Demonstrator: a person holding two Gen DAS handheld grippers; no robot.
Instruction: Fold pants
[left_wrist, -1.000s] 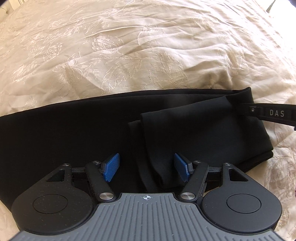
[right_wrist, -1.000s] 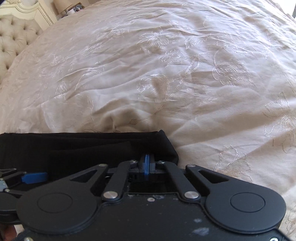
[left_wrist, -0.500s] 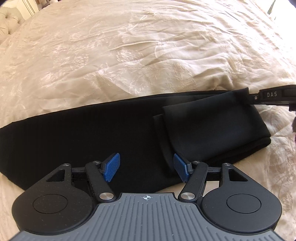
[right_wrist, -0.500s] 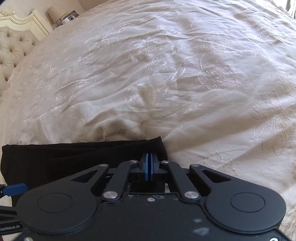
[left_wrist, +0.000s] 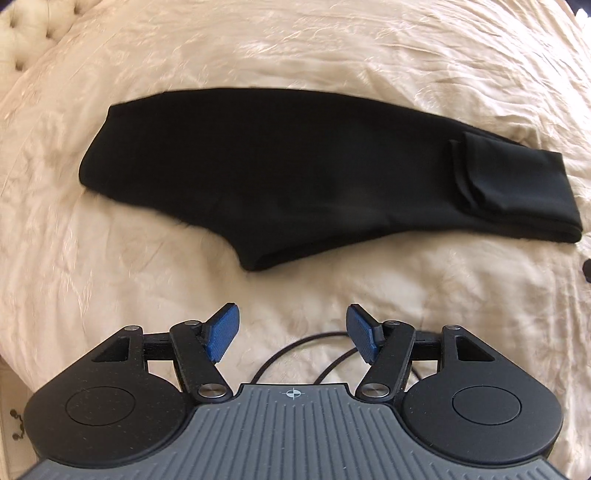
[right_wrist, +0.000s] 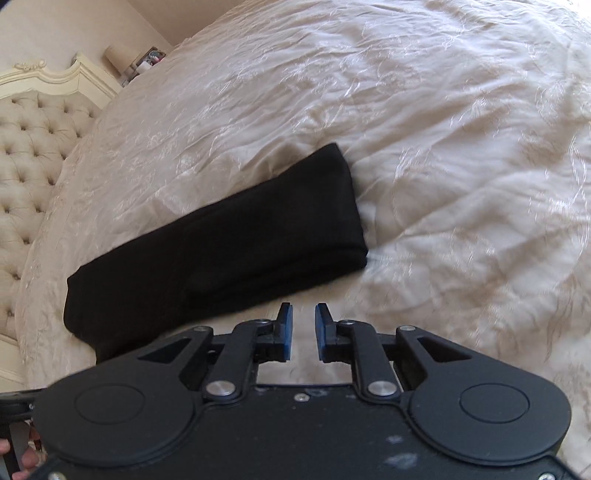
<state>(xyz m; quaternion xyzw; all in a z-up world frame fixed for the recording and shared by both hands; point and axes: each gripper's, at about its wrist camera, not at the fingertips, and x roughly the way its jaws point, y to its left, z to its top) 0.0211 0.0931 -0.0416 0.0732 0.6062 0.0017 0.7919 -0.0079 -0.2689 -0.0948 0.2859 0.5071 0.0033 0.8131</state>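
Observation:
The black pants (left_wrist: 295, 173) lie folded lengthwise on the cream bedspread (left_wrist: 295, 48), with the leg ends folded back over the right end (left_wrist: 517, 177). My left gripper (left_wrist: 291, 328) is open and empty, raised above the bedspread well in front of the pants. In the right wrist view the pants (right_wrist: 229, 240) run from lower left to the middle. My right gripper (right_wrist: 303, 325) is open with a narrow gap, empty, just off the near edge of the pants.
A tufted cream headboard (right_wrist: 33, 147) stands at the left, with a lamp (right_wrist: 116, 57) behind it. A black cable (left_wrist: 295, 350) loops under the left gripper. The embroidered bedspread (right_wrist: 443, 147) spreads wide beyond and to the right of the pants.
My right gripper has opened and let go of the pants' folded end. Both grippers have pulled back and up from the pants, which now lie free on the bed.

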